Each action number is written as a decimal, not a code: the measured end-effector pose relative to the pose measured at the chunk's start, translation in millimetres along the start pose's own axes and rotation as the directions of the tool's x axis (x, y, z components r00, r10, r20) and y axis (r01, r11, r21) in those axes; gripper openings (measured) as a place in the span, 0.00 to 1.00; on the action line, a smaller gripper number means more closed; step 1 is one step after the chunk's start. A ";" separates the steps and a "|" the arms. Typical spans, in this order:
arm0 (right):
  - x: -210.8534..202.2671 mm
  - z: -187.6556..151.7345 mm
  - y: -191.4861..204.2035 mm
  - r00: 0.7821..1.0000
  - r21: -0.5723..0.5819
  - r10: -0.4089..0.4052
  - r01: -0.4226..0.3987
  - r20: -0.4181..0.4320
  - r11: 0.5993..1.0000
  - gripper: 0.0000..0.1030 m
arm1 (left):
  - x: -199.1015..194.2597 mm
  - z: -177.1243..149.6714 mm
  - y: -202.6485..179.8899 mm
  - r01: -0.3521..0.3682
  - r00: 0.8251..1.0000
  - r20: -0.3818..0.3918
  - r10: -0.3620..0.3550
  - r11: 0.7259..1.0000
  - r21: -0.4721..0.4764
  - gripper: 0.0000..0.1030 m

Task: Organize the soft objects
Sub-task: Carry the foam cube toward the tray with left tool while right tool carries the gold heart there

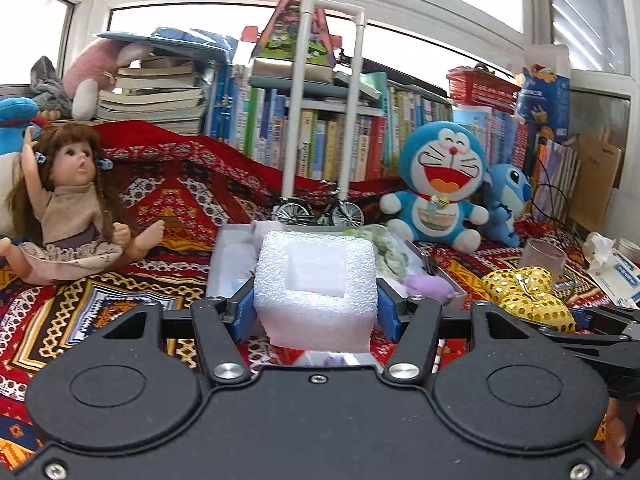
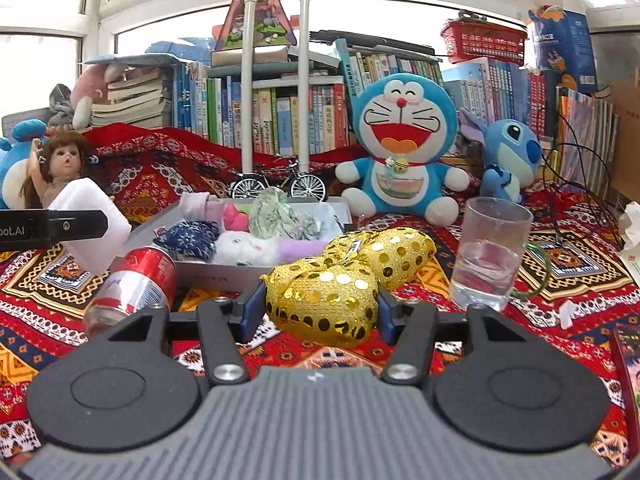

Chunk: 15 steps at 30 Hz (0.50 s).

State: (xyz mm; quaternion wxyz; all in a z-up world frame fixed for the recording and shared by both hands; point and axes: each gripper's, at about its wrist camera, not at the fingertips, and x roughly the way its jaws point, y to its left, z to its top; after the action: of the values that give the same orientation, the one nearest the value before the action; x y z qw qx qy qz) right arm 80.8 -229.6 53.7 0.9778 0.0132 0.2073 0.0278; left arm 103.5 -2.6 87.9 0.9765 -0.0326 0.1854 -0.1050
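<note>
Near the tray (image 2: pixel 208 270) rim, left tool (image 1: pixel 316 300) clamps foam block (image 1: pixel 316 280), right tool (image 2: pixel 320 308) clamps sequined pouch (image 2: pixel 324 300).

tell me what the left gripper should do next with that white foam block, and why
Probably carry the white foam block a little forward over the grey tray and let go there. The left gripper is shut on the block and holds it clear of the patterned cloth, with the tray right behind it. The tray already holds other soft things, and its left end looks bare.
</note>
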 end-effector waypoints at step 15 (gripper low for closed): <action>24.8 34.2 4.6 0.995 0.003 0.099 -0.099 0.004 0.995 0.57 | 26.1 26.5 39.8 -0.031 0.999 -0.013 0.030 0.997 -0.075 0.55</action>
State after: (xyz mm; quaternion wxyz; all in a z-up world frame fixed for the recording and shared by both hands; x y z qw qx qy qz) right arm 117.1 -224.0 75.1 0.9757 0.0252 0.2043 0.0757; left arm 144.6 31.2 99.2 0.9749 -0.0658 0.1955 -0.0833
